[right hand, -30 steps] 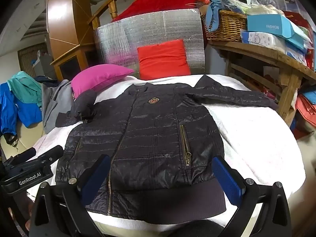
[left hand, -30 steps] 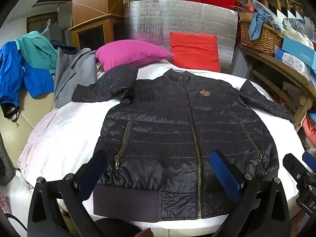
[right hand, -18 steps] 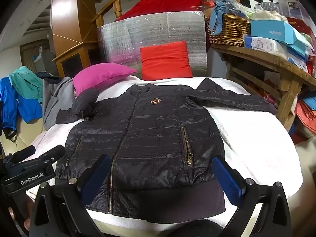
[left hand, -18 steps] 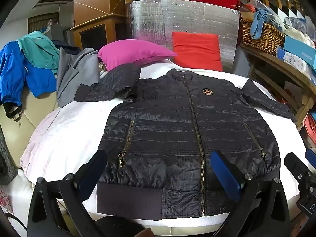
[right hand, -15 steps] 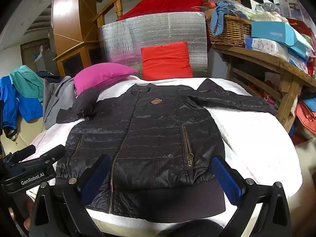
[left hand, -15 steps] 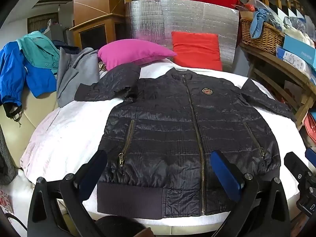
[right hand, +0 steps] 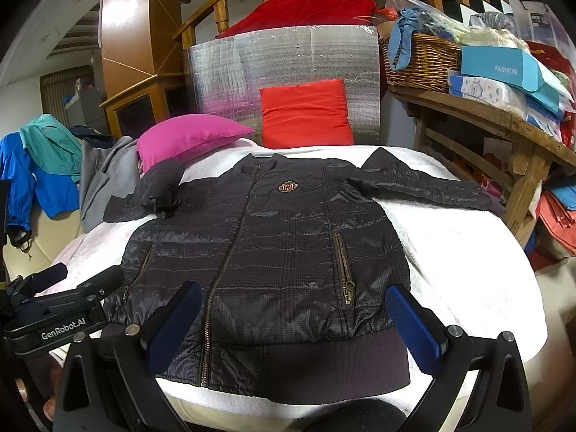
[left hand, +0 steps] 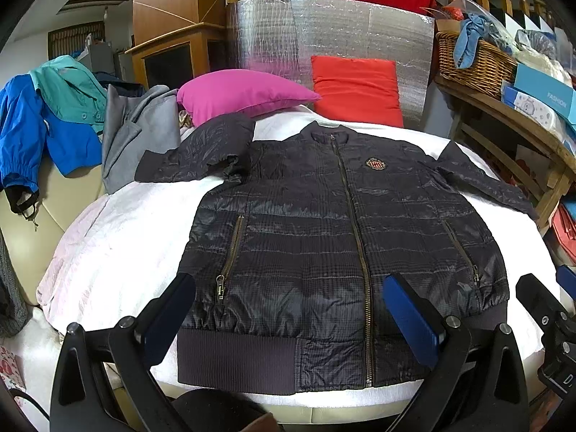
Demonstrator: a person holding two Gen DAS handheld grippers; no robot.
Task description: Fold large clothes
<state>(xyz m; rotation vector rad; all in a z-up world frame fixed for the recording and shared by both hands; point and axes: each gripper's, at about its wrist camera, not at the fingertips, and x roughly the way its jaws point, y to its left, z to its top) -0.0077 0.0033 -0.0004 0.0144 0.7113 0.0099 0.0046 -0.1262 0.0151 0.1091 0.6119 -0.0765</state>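
Observation:
A dark quilted zip jacket [left hand: 324, 237] lies face up and zipped on a white-covered round bed [left hand: 108, 244]; it also shows in the right wrist view [right hand: 273, 252]. Its left sleeve [left hand: 201, 154] is bunched and folded near the pink pillow. Its right sleeve [right hand: 424, 187] lies stretched out to the right. My left gripper [left hand: 288, 309] is open and empty above the hem. My right gripper [right hand: 295, 320] is open and empty above the hem, further right. The left gripper's body [right hand: 54, 309] shows at the lower left of the right wrist view.
A pink pillow [left hand: 241, 93] and a red cushion [left hand: 356, 90] lean at the bed's head against a silver foil panel [left hand: 324, 36]. Blue, teal and grey garments [left hand: 72, 126] hang at the left. A wooden shelf [right hand: 486, 115] with a basket and boxes stands right.
Both views have shifted slightly, with the jacket sitting a little further from the grippers. The jacket has not moved and both grippers stay open.

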